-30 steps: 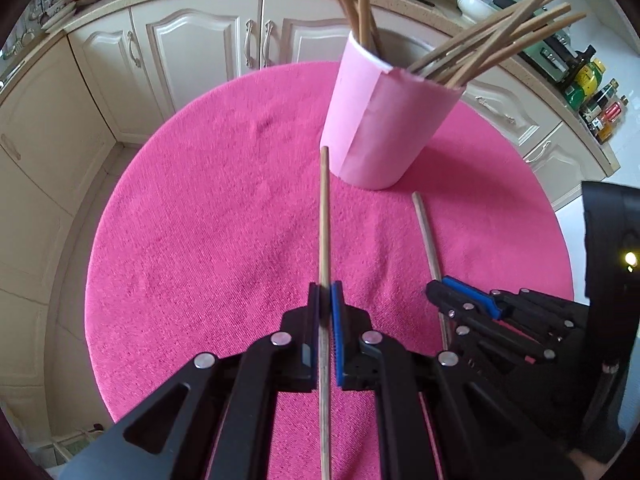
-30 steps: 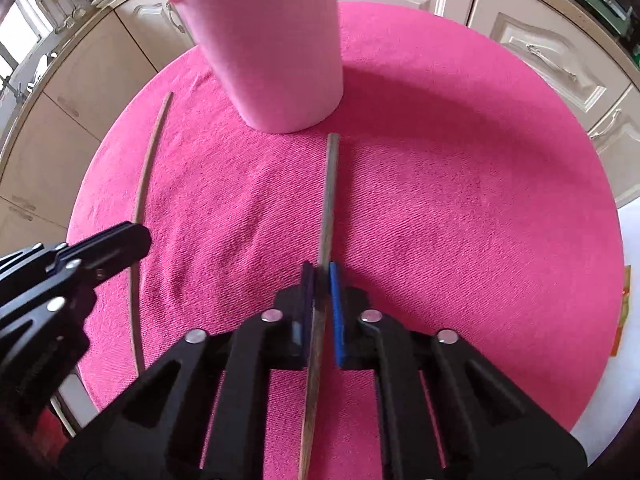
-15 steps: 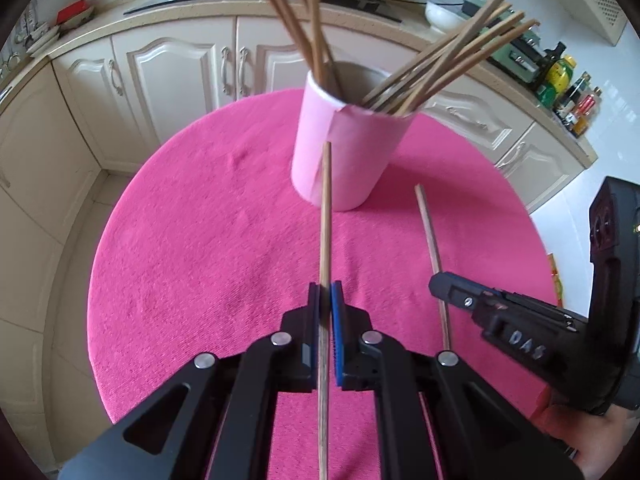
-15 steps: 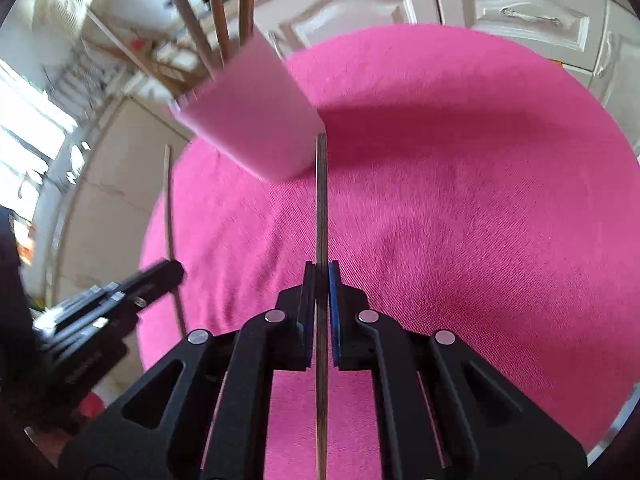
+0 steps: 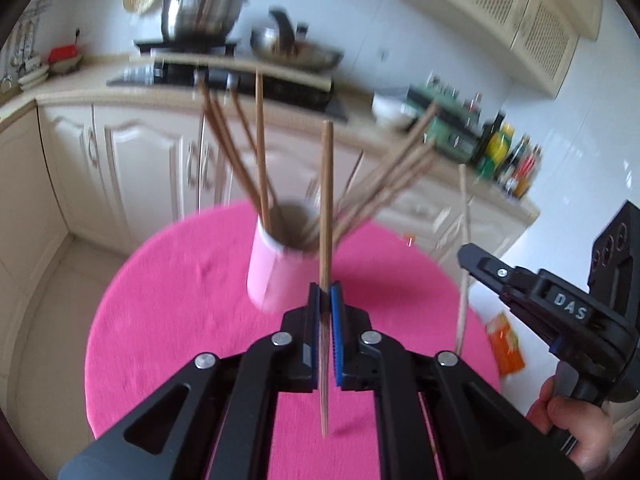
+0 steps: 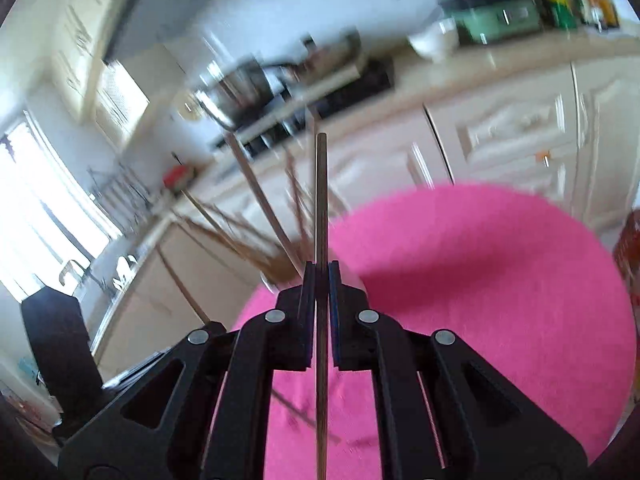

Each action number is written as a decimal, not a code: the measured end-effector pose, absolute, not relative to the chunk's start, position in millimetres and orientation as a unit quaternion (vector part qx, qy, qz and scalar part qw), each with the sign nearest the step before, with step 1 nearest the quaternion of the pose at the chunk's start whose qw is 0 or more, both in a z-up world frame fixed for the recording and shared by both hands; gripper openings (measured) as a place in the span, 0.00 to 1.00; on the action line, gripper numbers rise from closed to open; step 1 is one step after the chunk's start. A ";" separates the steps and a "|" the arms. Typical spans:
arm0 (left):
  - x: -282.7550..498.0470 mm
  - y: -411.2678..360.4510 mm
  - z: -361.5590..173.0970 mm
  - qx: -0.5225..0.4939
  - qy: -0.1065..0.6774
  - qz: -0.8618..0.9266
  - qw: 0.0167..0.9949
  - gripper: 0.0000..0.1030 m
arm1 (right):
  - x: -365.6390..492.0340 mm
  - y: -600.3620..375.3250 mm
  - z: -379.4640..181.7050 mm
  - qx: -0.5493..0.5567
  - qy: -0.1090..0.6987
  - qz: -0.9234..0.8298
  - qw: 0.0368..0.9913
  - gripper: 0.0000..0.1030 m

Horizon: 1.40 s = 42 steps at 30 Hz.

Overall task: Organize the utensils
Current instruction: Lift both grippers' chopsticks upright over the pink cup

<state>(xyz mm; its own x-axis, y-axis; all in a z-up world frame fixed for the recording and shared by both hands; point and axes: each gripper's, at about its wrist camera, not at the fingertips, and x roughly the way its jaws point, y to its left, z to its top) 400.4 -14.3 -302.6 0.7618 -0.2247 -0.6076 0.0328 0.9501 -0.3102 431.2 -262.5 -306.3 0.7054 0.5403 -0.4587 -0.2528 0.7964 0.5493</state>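
Observation:
My left gripper (image 5: pixel 325 294) is shut on a wooden chopstick (image 5: pixel 326 208) and holds it upright above the pink round table (image 5: pixel 168 320), just in front of the pink cup (image 5: pixel 268 276) that holds several chopsticks. My right gripper (image 6: pixel 321 274) is shut on another chopstick (image 6: pixel 321 200), lifted and pointing up. That gripper also shows in the left wrist view (image 5: pixel 532 292), right of the cup, with its chopstick (image 5: pixel 463 256). In the right wrist view the cup is mostly hidden behind the fingers, with its chopsticks (image 6: pixel 256 232) fanning out.
Cream cabinets (image 5: pixel 136 168) and a counter with a stove, pots (image 5: pixel 200 12) and bottles (image 5: pixel 516 160) stand behind the table. An orange box (image 5: pixel 506 344) lies on the floor beyond the table's right edge. The views are motion-blurred.
Both grippers have lifted their chopsticks off the table and tilted them upward toward the cup's rim. The cameras now look over the table at the kitchen.

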 end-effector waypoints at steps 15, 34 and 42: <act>419.9 8.0 -218.2 -0.127 0.182 -0.041 0.974 0.06 | 447.0 -227.0 -246.9 0.190 0.185 0.283 0.922 0.06; 456.4 3.0 -279.1 -0.093 0.227 -0.035 0.969 0.06 | 489.2 -188.4 -242.5 0.148 0.117 0.301 0.935 0.07; 461.2 0.2 -306.7 -0.085 0.254 -0.032 0.963 0.06 | 498.3 -175.8 -243.8 0.135 0.095 0.294 0.941 0.07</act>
<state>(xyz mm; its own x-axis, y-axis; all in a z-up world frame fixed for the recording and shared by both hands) 461.2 0.2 -306.7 0.8692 -0.1036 -0.4835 0.0177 0.9837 -0.1790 498.3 -175.8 -243.8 0.8090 0.5794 -0.0997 -0.5281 0.7907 0.3096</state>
